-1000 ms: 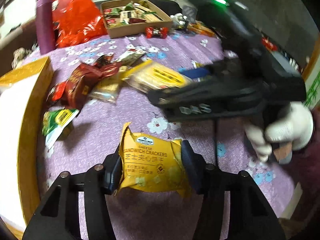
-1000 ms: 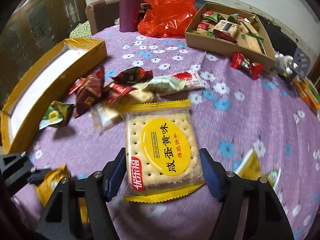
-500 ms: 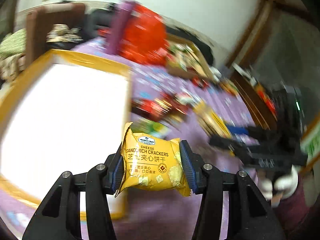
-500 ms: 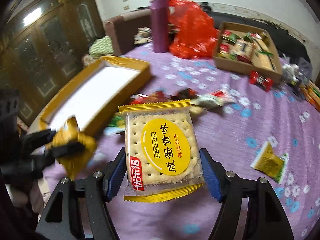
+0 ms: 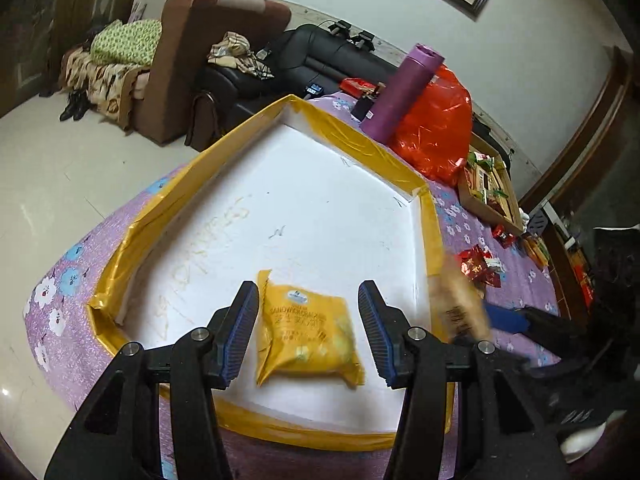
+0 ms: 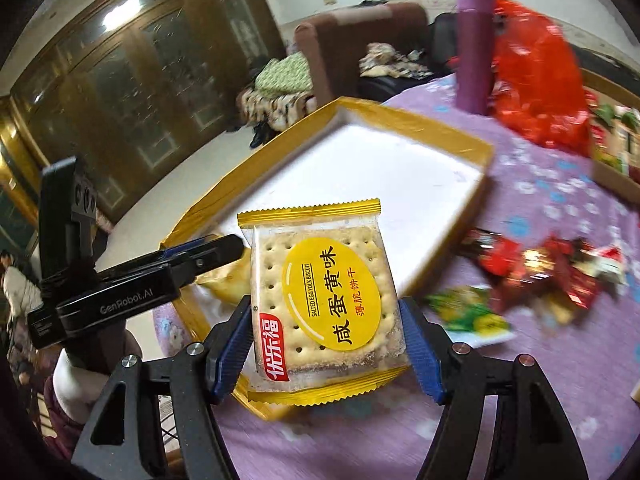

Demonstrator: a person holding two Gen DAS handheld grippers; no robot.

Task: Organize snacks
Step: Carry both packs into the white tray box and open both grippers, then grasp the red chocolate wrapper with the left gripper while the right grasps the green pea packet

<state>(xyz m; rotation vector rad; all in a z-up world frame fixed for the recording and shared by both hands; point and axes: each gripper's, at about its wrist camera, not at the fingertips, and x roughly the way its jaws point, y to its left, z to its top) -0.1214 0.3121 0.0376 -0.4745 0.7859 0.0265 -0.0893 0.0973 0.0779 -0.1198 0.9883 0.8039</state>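
Here the left gripper [image 5: 308, 336] hangs over the near end of the yellow-rimmed tray [image 5: 434, 240], its blue-padded jaws standing apart. The yellow cheese cracker packet [image 5: 308, 334] shows between the two pads, yet neither one touches it — there is a clear gap on each side, and the packet appears to lie flat on the tray's white floor near the front rim. From the right wrist view the same packet [image 6: 224, 280] peeks out just beyond the left gripper's fingers, inside the tray's near corner.

The right gripper [image 6: 326, 344] is clamped on the salted egg yolk biscuit pack [image 6: 324, 304]: both blue pads press the sides of the clear wrapper, which stands upright between them with its printed face toward the camera. It is held above the tray's near rim [image 6: 264, 408], just beside the left gripper. In the left wrist view this pack is only a tan blur by the tray's right wall.

To the right, on the purple flowered tablecloth [image 6: 552, 384], lies a loose scatter of red and green snack wrappers [image 6: 548, 272]. Farther back stand a purple bottle [image 5: 404, 96], a red plastic bag [image 5: 434, 132] and a cardboard box of snacks [image 5: 490, 192].
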